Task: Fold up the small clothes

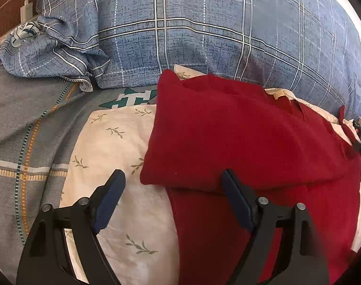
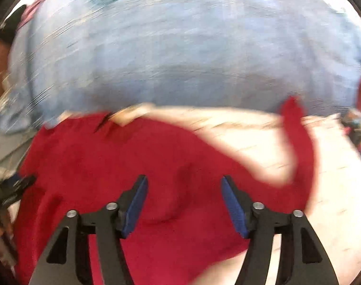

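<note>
A dark red garment lies on a white leaf-print cloth, its upper part folded over a lower layer. My left gripper hangs open over the garment's left edge; one finger is above the white cloth, the other above the fold's lower edge. Nothing sits between the pads. The right wrist view is blurred. There the red garment spreads under my right gripper, which is open and holds nothing. A red sleeve trails up to the right across the white cloth.
A big blue plaid pillow rises right behind the garment, with rumpled plaid bedding to its left. Grey striped bedsheet covers the left. A white charger lies at the far left corner. A dark object shows at the left edge.
</note>
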The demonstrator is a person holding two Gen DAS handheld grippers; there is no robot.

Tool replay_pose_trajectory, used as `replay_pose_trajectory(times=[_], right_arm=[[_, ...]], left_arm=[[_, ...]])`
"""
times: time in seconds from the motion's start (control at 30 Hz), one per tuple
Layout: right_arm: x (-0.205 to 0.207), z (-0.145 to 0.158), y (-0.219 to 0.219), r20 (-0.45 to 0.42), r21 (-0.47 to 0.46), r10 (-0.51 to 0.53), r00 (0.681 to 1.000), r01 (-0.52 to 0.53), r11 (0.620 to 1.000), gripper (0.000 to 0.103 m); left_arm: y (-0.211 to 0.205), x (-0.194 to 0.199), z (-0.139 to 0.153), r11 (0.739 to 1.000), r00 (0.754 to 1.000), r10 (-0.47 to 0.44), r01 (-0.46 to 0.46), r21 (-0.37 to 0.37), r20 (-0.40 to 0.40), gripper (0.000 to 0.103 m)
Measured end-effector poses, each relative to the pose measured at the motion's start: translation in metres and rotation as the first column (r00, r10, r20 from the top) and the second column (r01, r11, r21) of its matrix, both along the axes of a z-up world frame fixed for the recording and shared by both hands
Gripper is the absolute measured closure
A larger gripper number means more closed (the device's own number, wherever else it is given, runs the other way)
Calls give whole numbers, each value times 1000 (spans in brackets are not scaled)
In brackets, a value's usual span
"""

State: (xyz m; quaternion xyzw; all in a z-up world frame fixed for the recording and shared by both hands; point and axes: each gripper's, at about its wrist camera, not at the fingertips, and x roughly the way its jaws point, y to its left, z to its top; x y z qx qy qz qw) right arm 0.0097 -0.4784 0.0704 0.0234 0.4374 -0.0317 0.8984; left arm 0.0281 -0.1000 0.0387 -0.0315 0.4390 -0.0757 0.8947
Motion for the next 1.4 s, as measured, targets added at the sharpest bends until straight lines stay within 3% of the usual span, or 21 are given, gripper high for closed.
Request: replay_pose_trajectory(times=[0.07,0.17,0.3,0.33,0.43,0.47,0.53,0.63,0.73,0.8,0.83,0.87,0.93,0.97,1.0,1.07,1.13,1.2,1.27,1.37,1.4], right_arm=[[18,3,-35,-9,-84,-103,995,102,991,19],[55,-11,-79,-66,-175,-224,972,210,962,20],[104,-49,-117,-189,-227,-289,938,245,943,23],[111,-56,-122,-207,-224,-302,930,255,940,29],[107,-52,-140,-177,-172,-310,934,280,944,96],[102,-46,-146,-170,-159,-311,935,286,945,99],[82,-28,-164,-119,-137,-331,936,315,939,99],[37,-3,-201,-51,-138,-413,909,403,905,99],[5,2,-234,-73,-177,-484,872,467,867,99],[-17,1,-254,-108,-147,-528,842,512,847,94],[-27,1,-260,-122,-137,-554,824,539,831,82],[-34,2,-261,-123,-139,-577,807,562,816,63],[-50,9,-266,-87,-95,-614,785,607,789,49],[-54,17,-261,-68,-63,-619,783,616,786,48],[-55,23,-259,-55,-16,-610,790,611,792,48],[-40,28,-248,-65,75,-539,840,543,837,40],[-17,22,-234,-96,106,-471,877,479,871,36],[11,6,-222,-137,105,-441,887,455,884,36],[37,-14,-220,-206,88,-466,860,491,867,36],[57,-42,-236,-300,25,-555,776,588,809,36],[56,-46,-241,-302,29,-567,766,602,798,37]], left_arm=[[2,1,-1,1000,1000,5,-5,-16,-7,17],[2,1,-2,1000,1000,15,-15,-24,-8,17],[0,2,-3,1000,1000,12,-12,-11,0,16],[-1,2,-3,1000,1000,12,-12,-11,-2,16],[0,4,-3,1000,1000,12,-12,-21,-7,16],[0,5,-3,1000,1000,12,-12,-24,-8,16],[1,5,-4,999,1000,14,-14,-31,-11,15],[1,5,-3,999,1000,17,-17,-33,-8,15],[2,3,-3,999,1000,22,-22,-33,-5,15],[2,2,-3,999,1000,26,-26,-34,-5,15],[2,2,-3,999,1000,28,-28,-34,-4,15],[2,1,-2,999,1000,28,-28,-33,-3,15],[2,2,-2,999,1000,30,-30,-34,-4,15],[2,2,-2,999,1000,30,-30,-34,-4,15],[1,2,-2,999,999,32,-32,-34,-5,15],[1,3,-3,999,999,31,-32,-33,-7,15],[0,3,-3,999,999,32,-32,-31,-5,15],[0,3,-3,999,1000,30,-31,-32,-5,15],[1,3,-3,999,1000,30,-30,-33,-6,15],[1,3,-4,999,1000,29,-29,-33,-7,15],[1,3,-4,999,1000,29,-29,-33,-8,15]])
